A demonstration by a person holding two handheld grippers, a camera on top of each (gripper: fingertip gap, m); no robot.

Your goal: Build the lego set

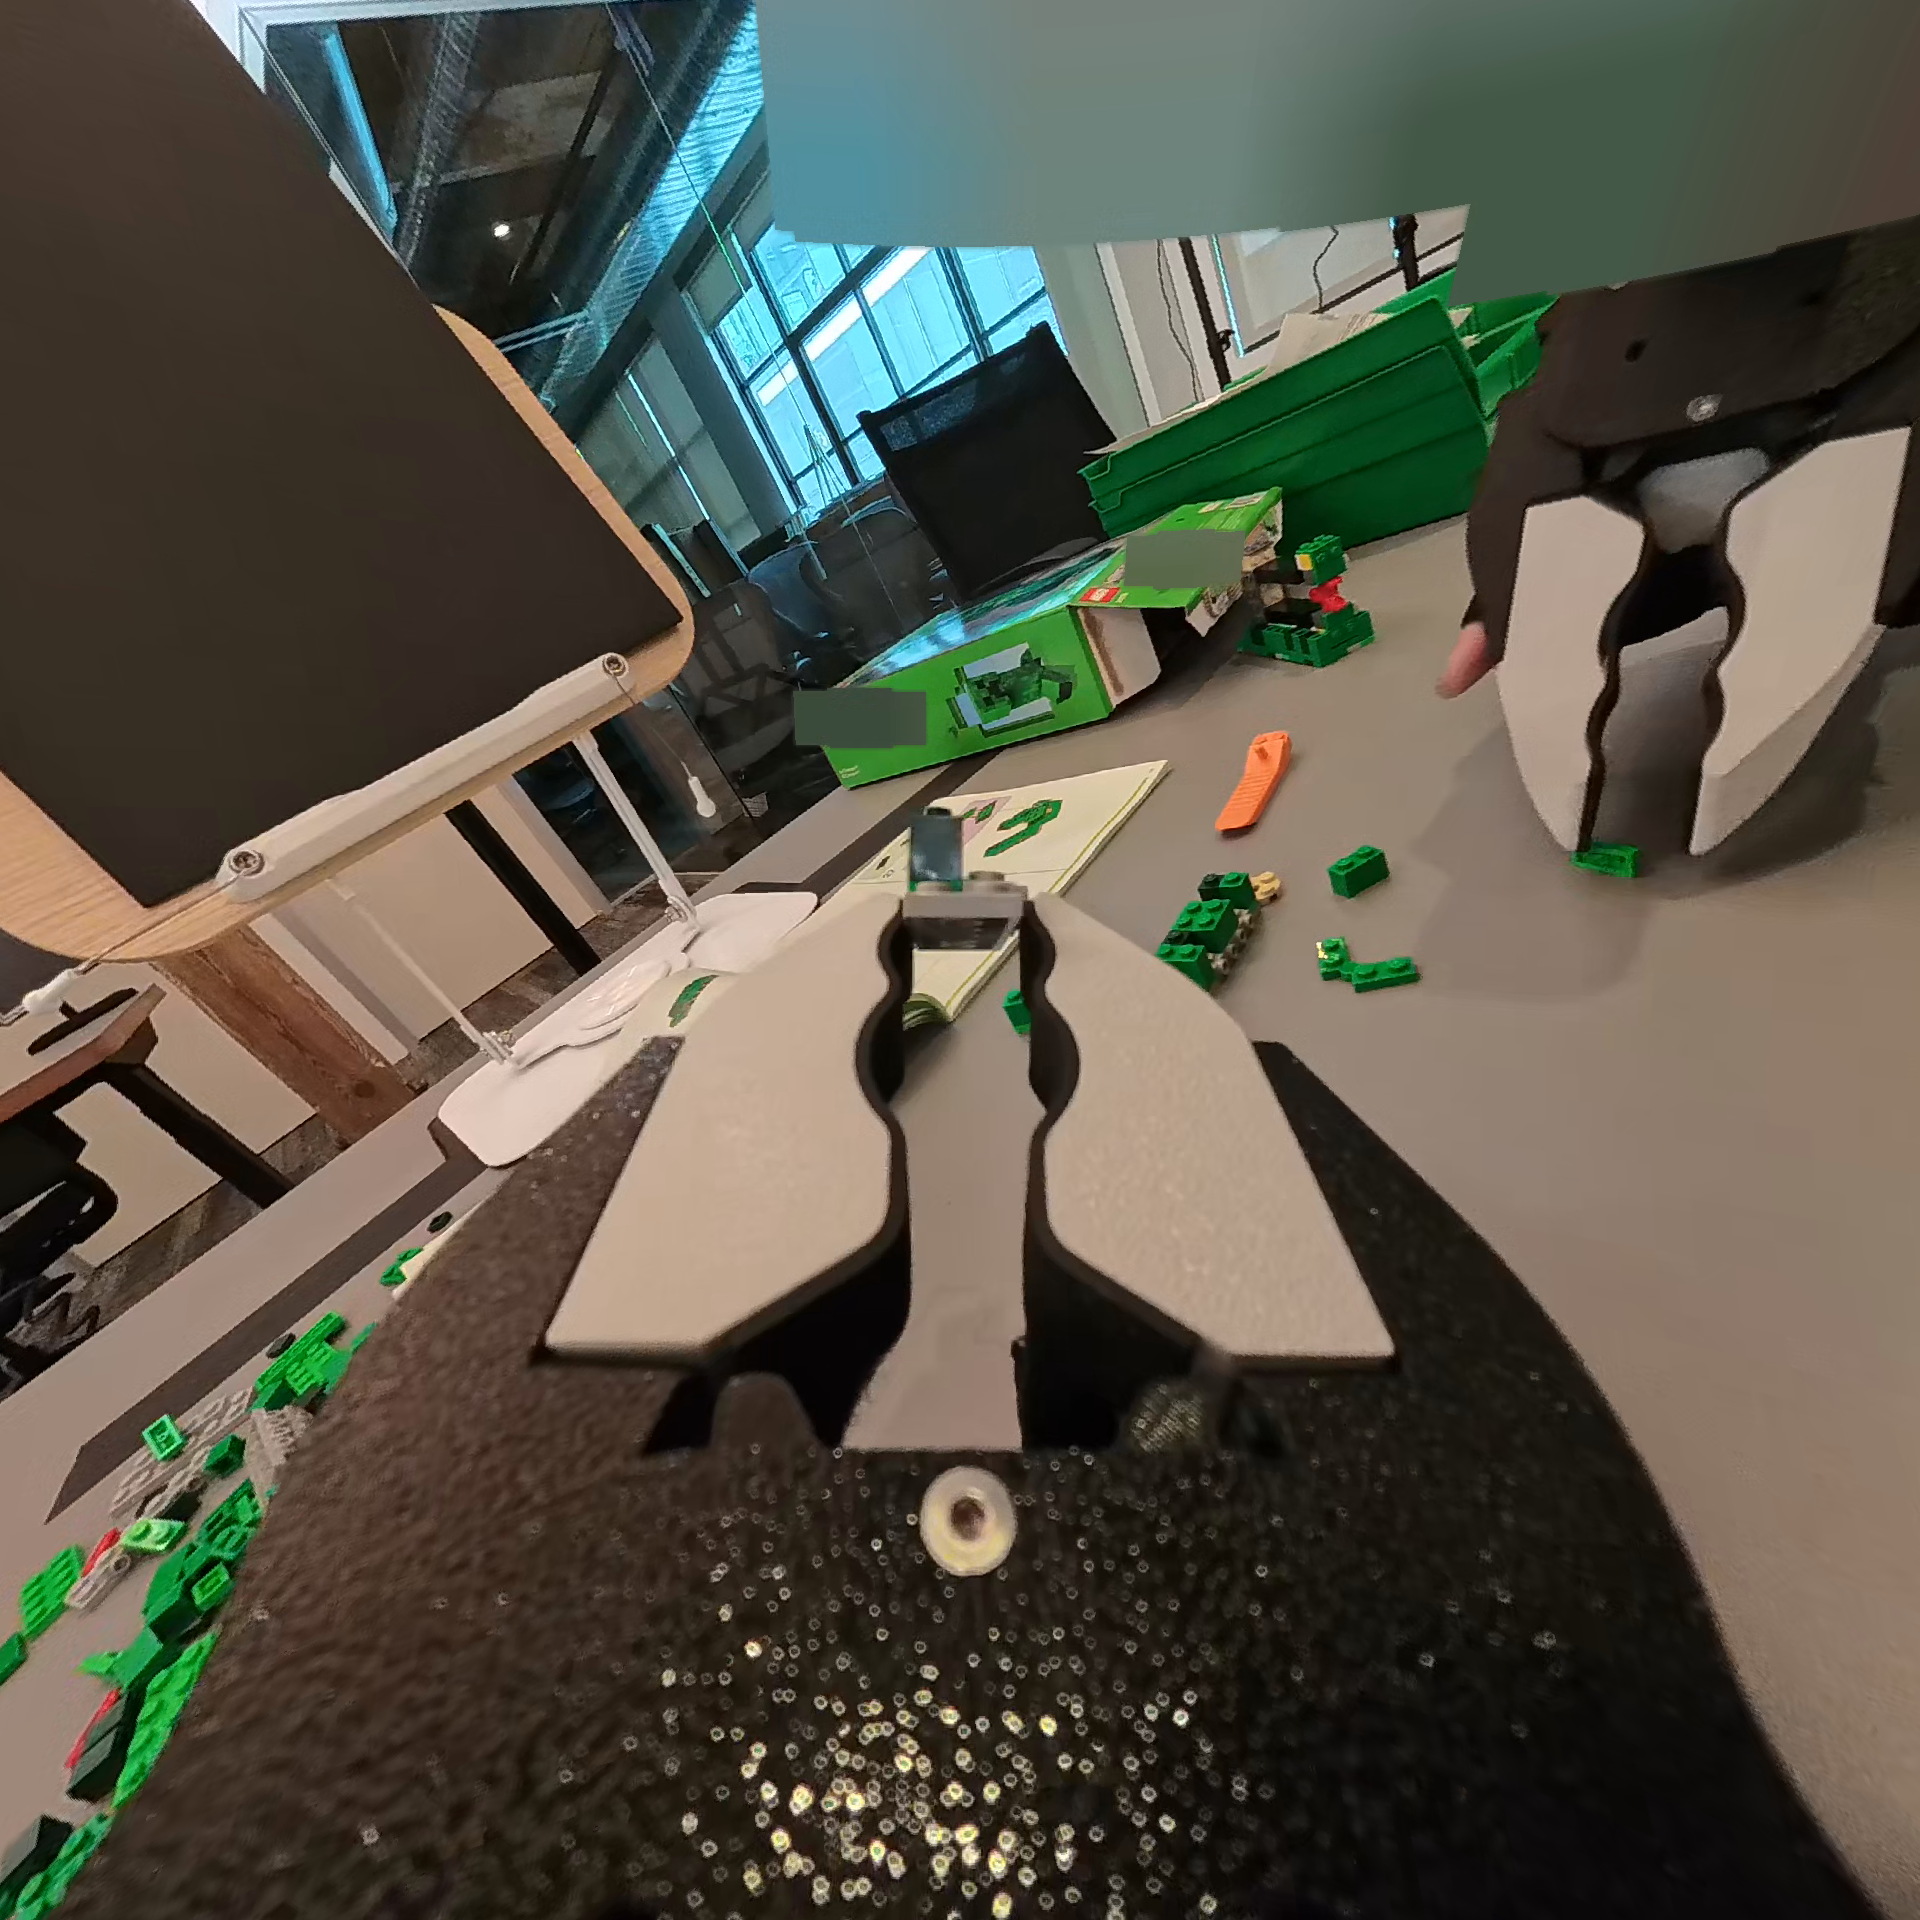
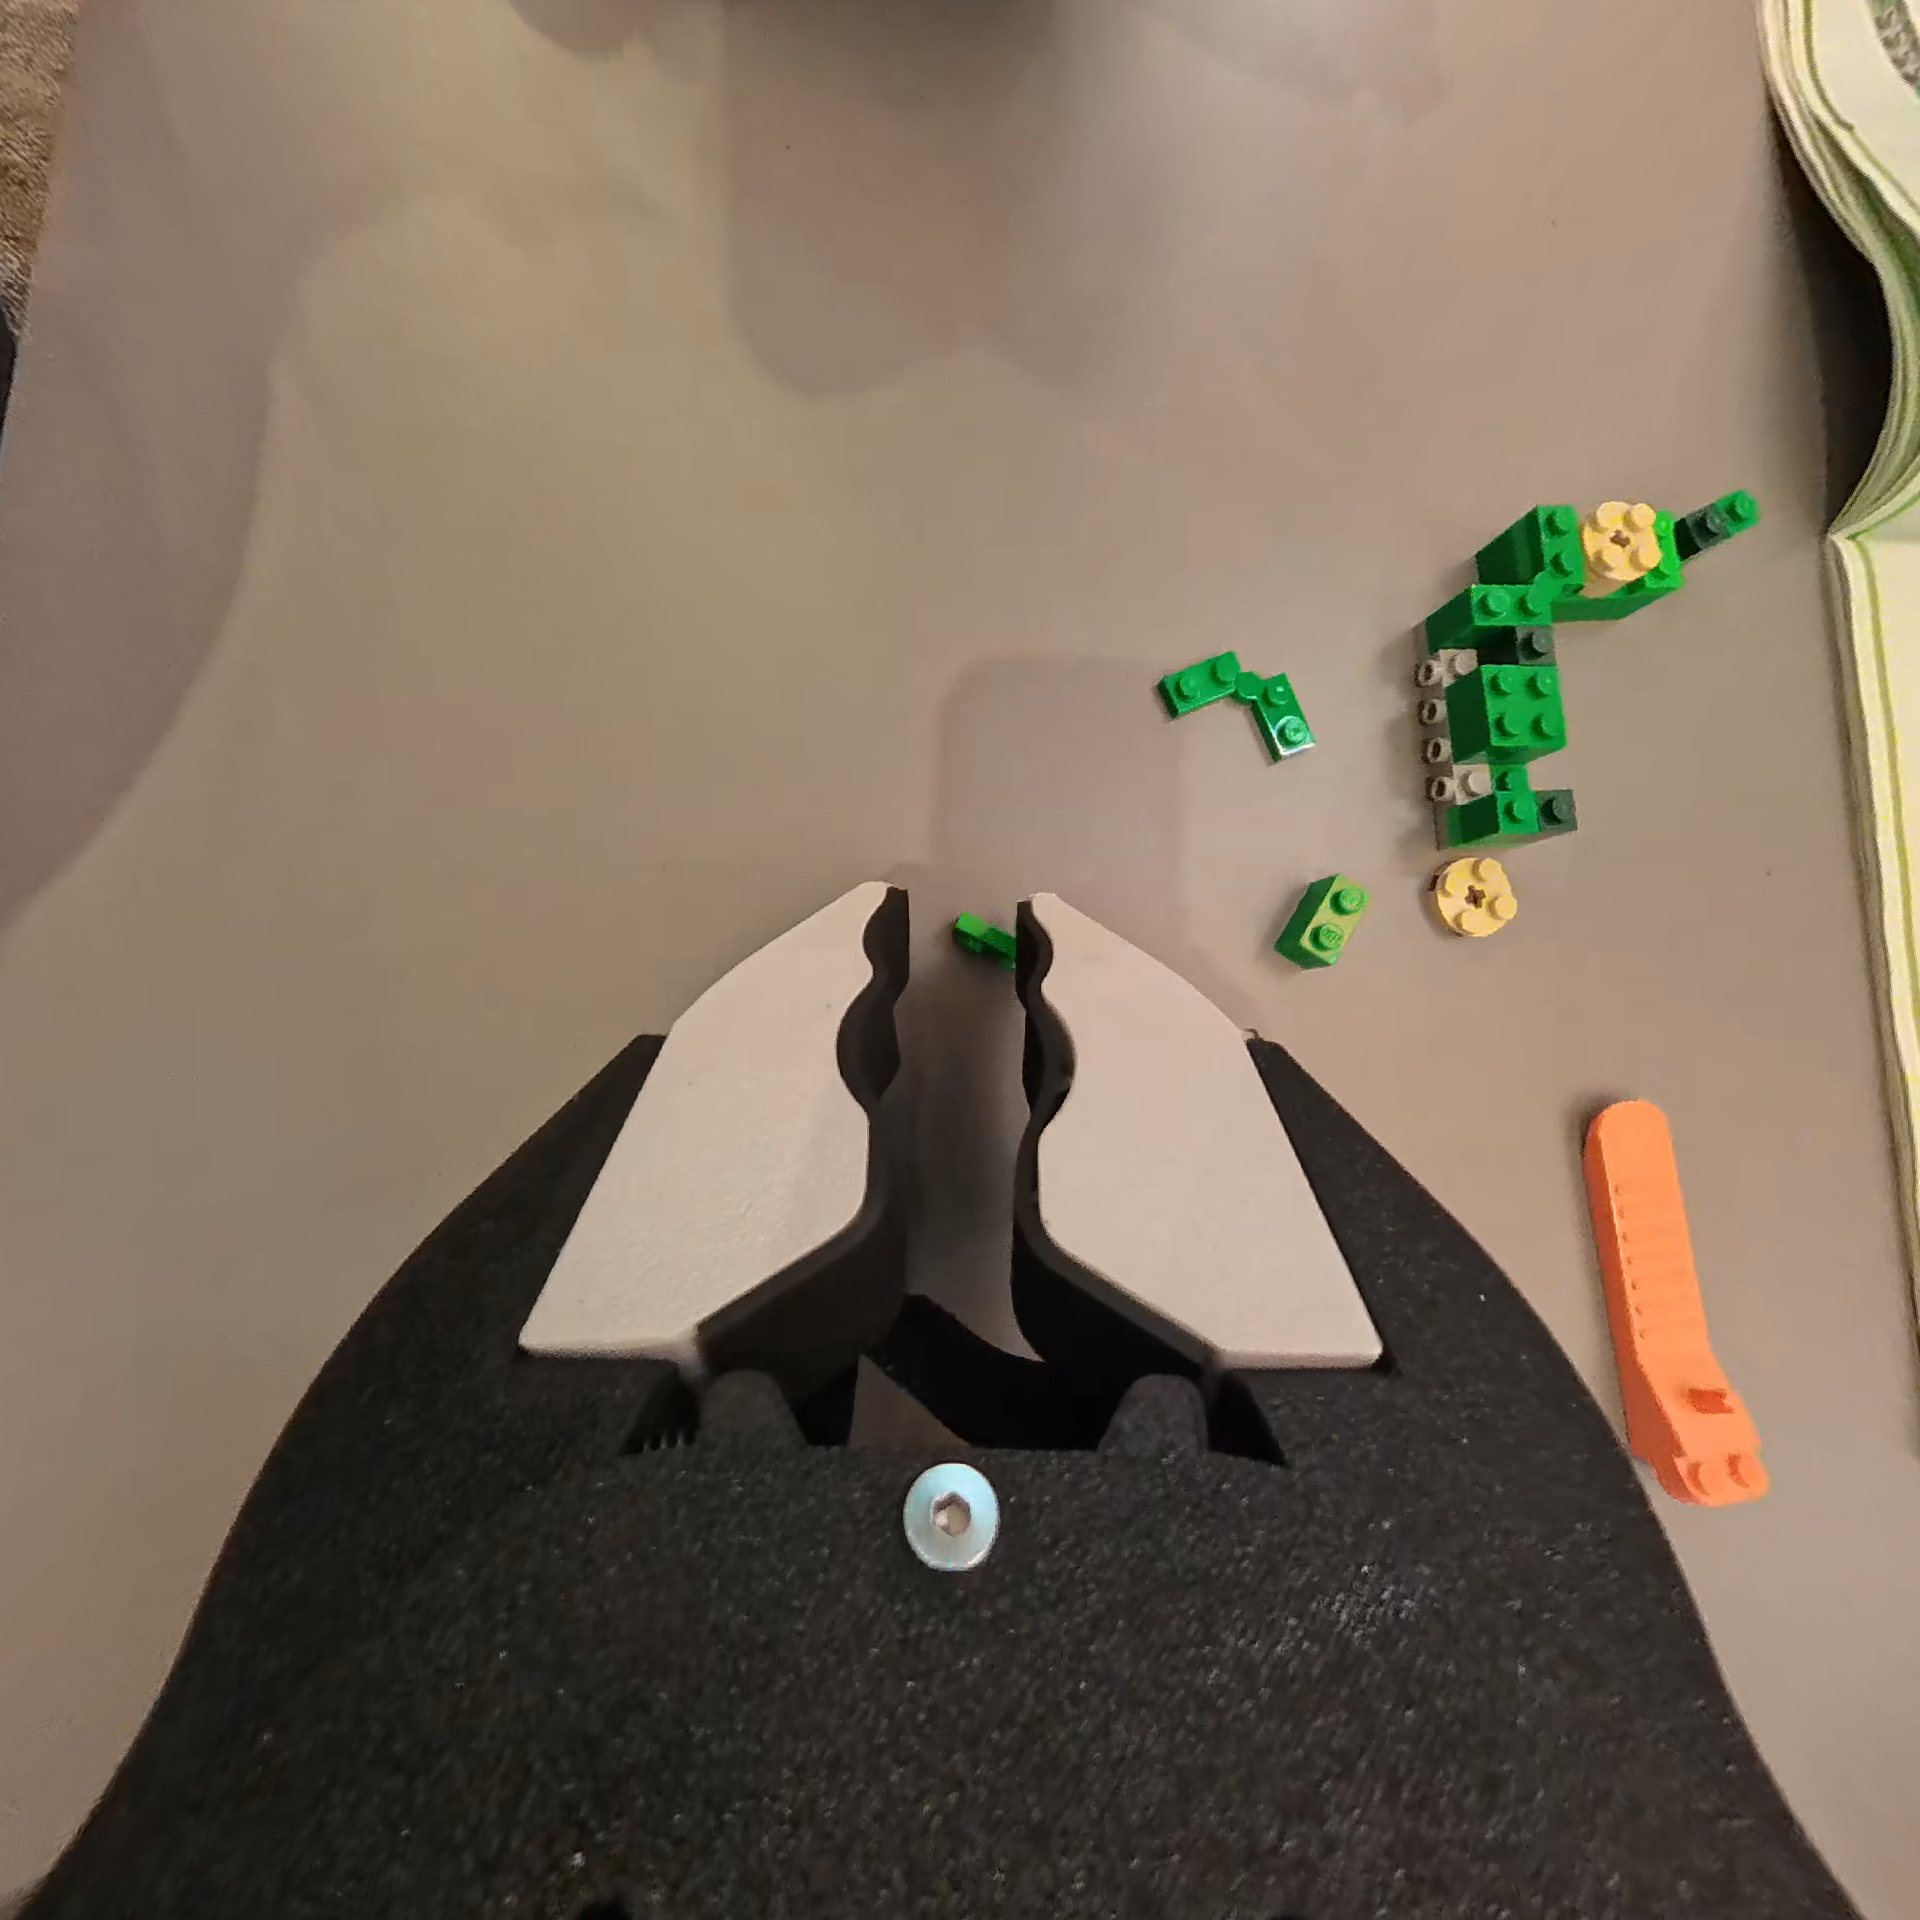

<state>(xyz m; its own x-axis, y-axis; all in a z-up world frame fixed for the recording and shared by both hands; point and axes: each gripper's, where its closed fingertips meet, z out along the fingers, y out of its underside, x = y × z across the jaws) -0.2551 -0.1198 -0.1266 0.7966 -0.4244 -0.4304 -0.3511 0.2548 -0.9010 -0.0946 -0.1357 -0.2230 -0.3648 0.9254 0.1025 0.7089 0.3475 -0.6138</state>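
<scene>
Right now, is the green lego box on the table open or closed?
Open. In the left wrist view the lego box lies on its side on the grey table, and its end flap is lifted away from the opening.

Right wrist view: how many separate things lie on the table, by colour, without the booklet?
Green: 4, small piece, bent plates, brick, assembly
Yellow: 1, loose round piece
Orange: 1, separator
Total: 6
</scene>
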